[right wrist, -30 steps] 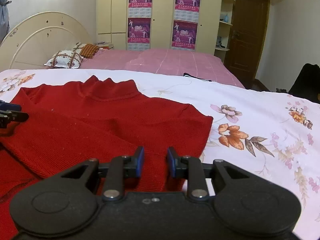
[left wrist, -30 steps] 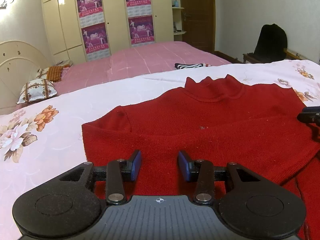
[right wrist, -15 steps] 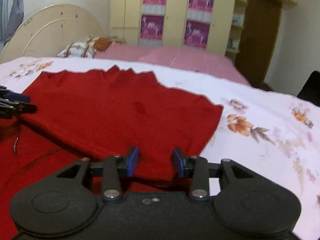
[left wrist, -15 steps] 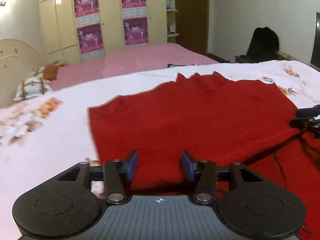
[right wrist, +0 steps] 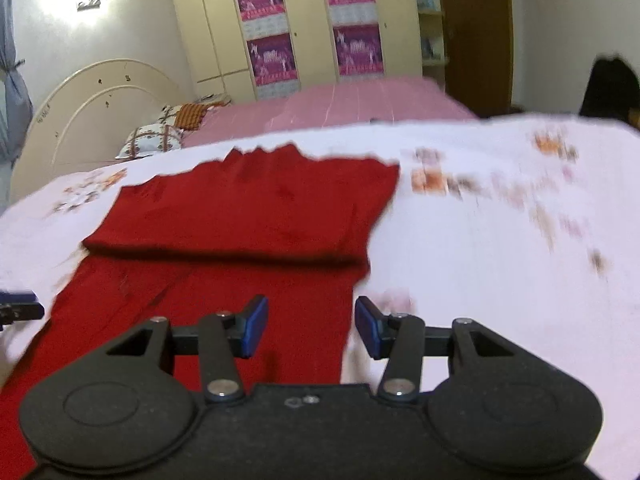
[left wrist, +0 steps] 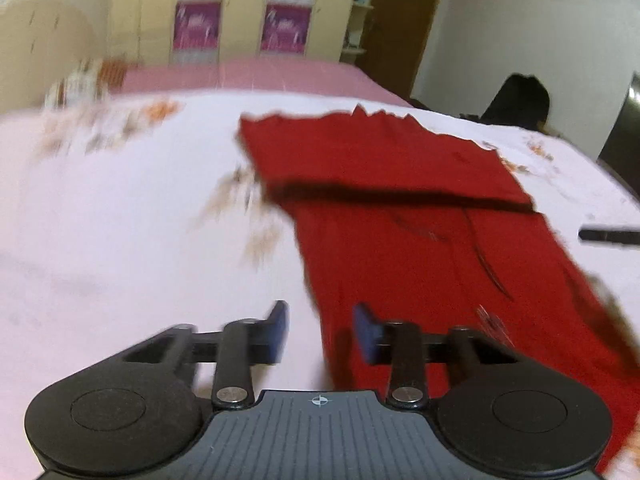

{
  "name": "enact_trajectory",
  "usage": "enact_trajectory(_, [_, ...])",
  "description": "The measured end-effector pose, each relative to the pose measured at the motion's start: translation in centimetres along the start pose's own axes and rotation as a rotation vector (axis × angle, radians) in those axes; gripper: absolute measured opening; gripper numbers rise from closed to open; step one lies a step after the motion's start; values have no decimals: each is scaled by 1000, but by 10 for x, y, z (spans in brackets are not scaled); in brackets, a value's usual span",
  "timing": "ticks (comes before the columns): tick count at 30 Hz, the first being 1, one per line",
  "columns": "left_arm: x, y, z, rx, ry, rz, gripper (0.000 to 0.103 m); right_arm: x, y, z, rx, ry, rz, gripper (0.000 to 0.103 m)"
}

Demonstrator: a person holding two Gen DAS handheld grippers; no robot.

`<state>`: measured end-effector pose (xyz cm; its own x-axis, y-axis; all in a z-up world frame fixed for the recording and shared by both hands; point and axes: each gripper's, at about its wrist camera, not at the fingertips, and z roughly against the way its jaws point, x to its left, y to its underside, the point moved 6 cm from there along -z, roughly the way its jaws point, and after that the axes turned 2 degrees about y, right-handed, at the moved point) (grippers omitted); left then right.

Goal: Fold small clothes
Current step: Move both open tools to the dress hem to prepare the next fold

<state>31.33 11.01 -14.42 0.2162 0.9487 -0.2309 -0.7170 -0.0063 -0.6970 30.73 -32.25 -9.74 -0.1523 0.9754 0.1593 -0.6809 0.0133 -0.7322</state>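
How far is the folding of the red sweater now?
Done: the red sweater's top part lies folded over its lower body on the floral sheet. In hand: nothing; the left tool is closing and the right tool opening, each at a side edge. Left: the remaining folds.

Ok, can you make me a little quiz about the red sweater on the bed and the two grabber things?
1. True or false: the top part of the red sweater is folded down over the rest of it.
2. What lies under the sweater?
A. a bare wooden floor
B. a white flowered bedspread
C. a green towel
3. Fill in: the left gripper and the right gripper each hang over a side ____ of the sweater, pinching nothing.

Key
1. True: a fold line runs across the middle.
2. B
3. edge: the left jaws are closing, the right jaws opening, and neither pair presses on cloth.
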Motion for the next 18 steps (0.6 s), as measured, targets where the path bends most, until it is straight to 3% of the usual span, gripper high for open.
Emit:
enact_trajectory(1, [3, 9, 10, -4, 25, 27, 35, -3, 8, 8, 17, -23, -31, 56])
enact_trajectory(2, [7, 17, 20, 2, 52, 69, 36, -8, 17, 18, 33, -57, -78, 70])
enact_trajectory(4, [12, 38, 34, 56, 135, 151, 39, -21, 34, 38, 54, -110, -186, 78])
enact_trajectory(6, [12, 58, 46, 95, 146, 152, 41, -29, 52, 55, 91, -146, -253, 76])
enact_trajectory(8, [11, 77, 54, 138, 155, 159, 41, -33, 70, 70, 135, -166, -274, 64])
enact_trajectory(10, [10, 94, 60, 154, 222, 225, 42, -39, 87, 82, 168, -179, -309, 57])
enact_trajectory(12, [5, 109, 60, 176, 305, 281, 51, -43, 104, 90, 208, -219, -366, 56])
enact_trajectory(16, [19, 121, 59, 133, 388, 440, 52, -45, 132, 98, 245, -306, -482, 55])
enact_trajectory(18, [22, 123, 56, 129, 406, 464, 52, -43, 136, 98, 241, -344, -529, 55])
